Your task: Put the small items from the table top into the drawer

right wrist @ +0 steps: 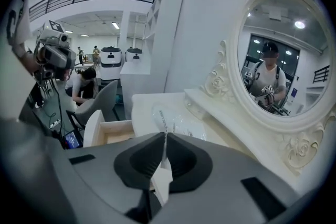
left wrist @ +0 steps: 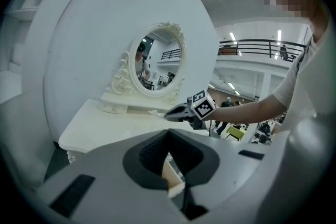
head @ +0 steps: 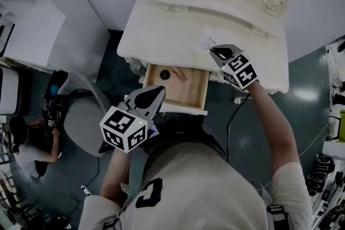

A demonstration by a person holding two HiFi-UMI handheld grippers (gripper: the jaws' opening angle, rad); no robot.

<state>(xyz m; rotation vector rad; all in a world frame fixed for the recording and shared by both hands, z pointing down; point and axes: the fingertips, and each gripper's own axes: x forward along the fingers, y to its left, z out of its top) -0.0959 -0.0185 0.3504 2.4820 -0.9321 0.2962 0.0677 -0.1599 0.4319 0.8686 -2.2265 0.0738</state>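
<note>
Now, right tool [head: 214,50] clenched on packet [head: 206,41] edge; left tool [head: 160,91] clenched empty beside drawer [head: 193,93].

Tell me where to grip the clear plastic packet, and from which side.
Pinch its near edge, coming in from the table's front, above the open drawer. The packet is thin, flat film, so only an edge gives the jaws a bite. The right gripper is shut on that edge in just this way.

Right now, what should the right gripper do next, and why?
Probably carry the packet over to the open drawer and down into it. The right gripper's jaws are shut on the packet's edge, the packet is at the table top, and the drawer has room inside.
</note>
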